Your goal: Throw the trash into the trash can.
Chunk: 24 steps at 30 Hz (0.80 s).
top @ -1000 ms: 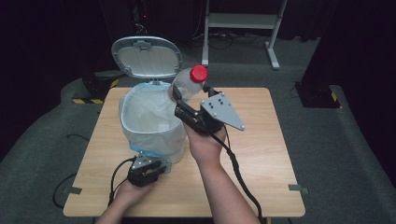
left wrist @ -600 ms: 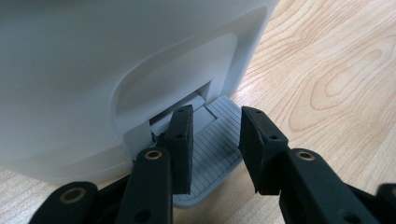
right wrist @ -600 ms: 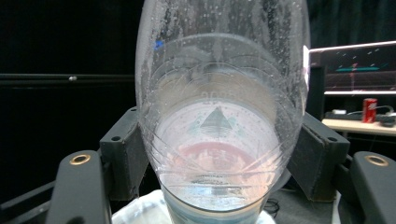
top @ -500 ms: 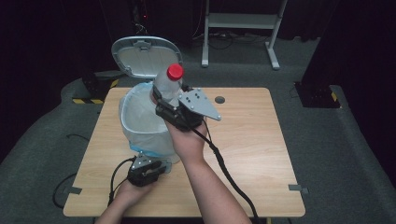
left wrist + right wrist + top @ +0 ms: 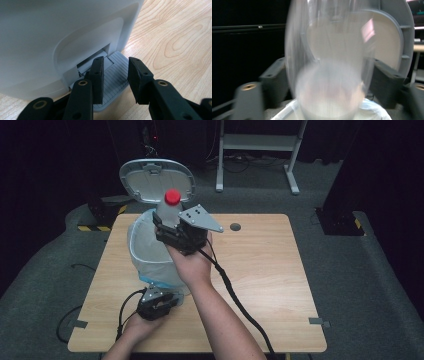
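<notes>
A white pedal bin (image 5: 145, 251) lined with a clear bag stands on the table's left half, its grey lid (image 5: 150, 176) tipped up and back. My right gripper (image 5: 168, 223) is shut on a clear plastic bottle (image 5: 169, 212) with a red cap (image 5: 172, 196), held upright above the bin's mouth. In the right gripper view the blurred bottle (image 5: 329, 62) sits between both jaws, with the lid (image 5: 392, 42) behind it. My left gripper (image 5: 158, 303) rests low at the bin's front; its jaws (image 5: 115, 62) stand apart, pressing on the grey ribbed pedal (image 5: 117, 76).
The wooden table (image 5: 265, 265) has free surface to the right of the bin, with a small round cable hole (image 5: 235, 226) near the far edge. A white desk frame (image 5: 260, 150) stands on the dark floor behind.
My right gripper carried the bottle leftward, from beside the bin's right rim to above its opening, and turned it upright. The left gripper stayed on the pedal.
</notes>
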Each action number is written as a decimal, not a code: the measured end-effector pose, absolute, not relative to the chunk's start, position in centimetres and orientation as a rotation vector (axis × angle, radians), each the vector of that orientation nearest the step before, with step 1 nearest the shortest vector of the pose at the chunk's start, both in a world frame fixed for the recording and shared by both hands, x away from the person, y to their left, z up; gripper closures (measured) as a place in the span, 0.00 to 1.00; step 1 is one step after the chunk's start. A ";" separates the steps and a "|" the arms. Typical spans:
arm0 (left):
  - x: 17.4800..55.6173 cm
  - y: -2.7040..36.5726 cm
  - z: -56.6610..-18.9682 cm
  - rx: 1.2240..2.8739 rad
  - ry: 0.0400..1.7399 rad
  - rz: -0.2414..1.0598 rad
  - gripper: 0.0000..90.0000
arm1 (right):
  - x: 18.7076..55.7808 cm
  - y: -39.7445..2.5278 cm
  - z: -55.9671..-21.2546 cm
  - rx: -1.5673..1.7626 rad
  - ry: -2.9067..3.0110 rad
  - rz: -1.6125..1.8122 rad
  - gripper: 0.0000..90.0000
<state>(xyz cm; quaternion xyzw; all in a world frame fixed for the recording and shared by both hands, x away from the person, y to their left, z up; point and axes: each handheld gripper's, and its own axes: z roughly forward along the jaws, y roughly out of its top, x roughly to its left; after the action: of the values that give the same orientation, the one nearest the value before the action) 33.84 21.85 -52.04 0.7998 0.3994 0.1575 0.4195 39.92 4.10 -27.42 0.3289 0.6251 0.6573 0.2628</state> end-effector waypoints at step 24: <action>33.9 21.9 -52.1 1.996 1.004 0.389 0.73 | 37.2 -0.6 -28.8 0.888 1.646 1.714 0.25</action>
<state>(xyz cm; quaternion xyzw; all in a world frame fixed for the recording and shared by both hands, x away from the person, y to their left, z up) 33.94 21.95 -52.08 0.7974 0.4012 0.1555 0.4230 37.21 -0.65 -28.77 0.3342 0.6194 0.6451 0.2976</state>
